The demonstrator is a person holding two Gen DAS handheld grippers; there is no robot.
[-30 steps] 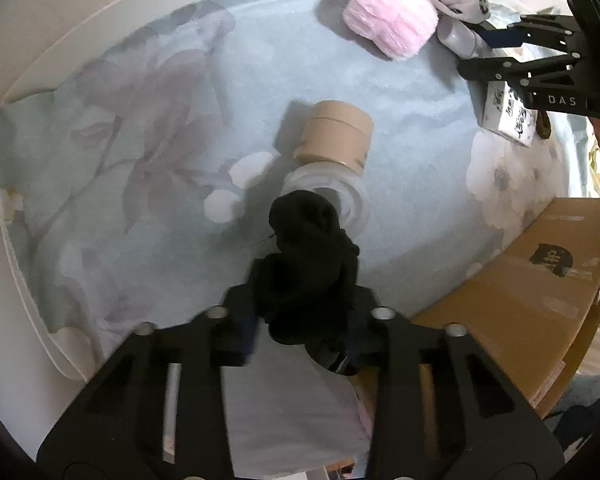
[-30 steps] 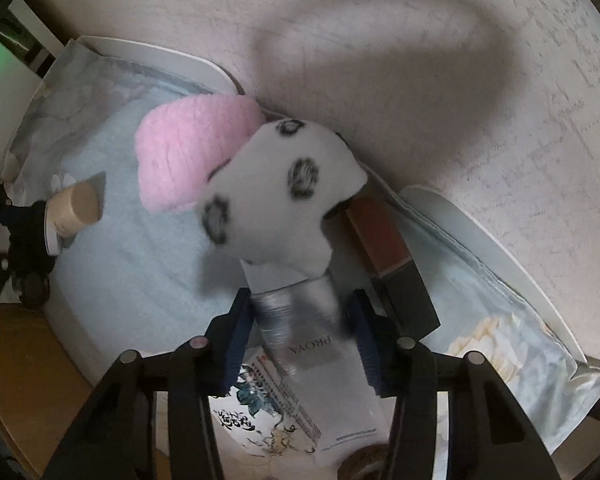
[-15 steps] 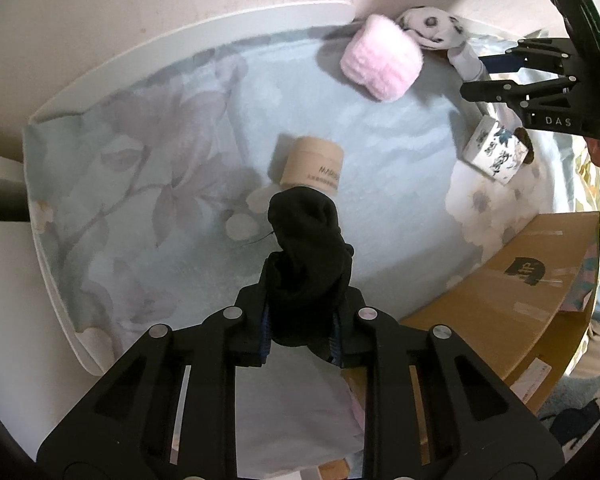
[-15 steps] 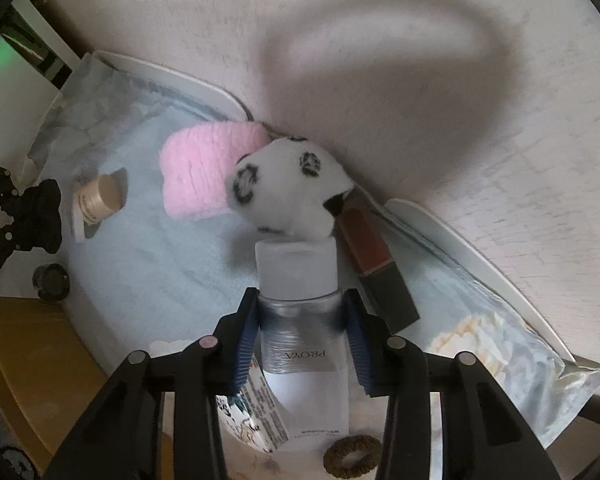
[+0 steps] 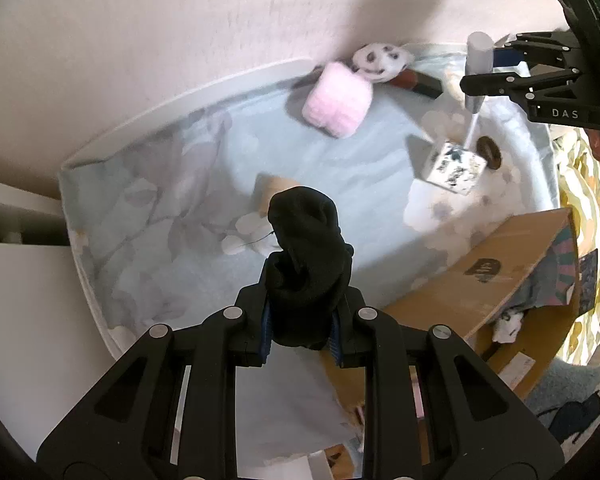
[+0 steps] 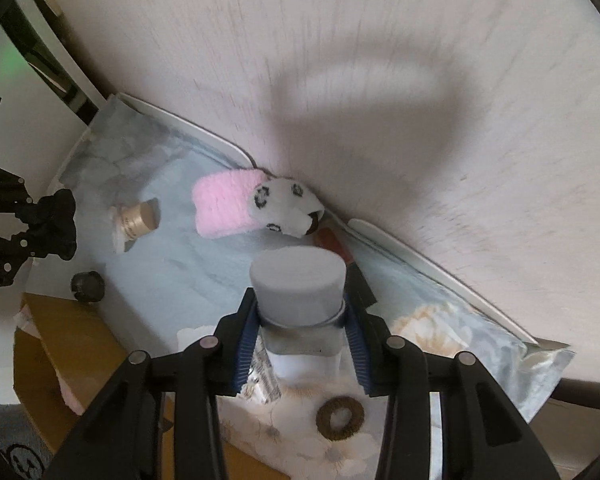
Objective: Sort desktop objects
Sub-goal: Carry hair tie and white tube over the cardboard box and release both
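Raised above the floral cloth (image 5: 172, 184): a black sock (image 5: 306, 256) clamped between the left gripper (image 5: 302, 328) pads, and a clear bottle (image 6: 298, 288) with a grey cap pinched in the right gripper (image 6: 300, 340). Below on the cloth, a pink roll (image 5: 336, 106) touching a spotted white one (image 5: 380, 62), a tan jar (image 6: 138, 222), a printed box (image 5: 456, 168), and what looks like a brown hair tie (image 6: 340, 418). Beside the table, a cardboard box (image 5: 496, 276).

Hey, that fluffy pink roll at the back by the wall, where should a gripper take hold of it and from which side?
Grip the pink roll across its middle, one finger on each long fuzzy side, coming from above and the open front. It lies on its side, its back near the wall, and the spotted plush touches one end, so those sides are blocked. It looks soft, so a mid-body pinch should hold.
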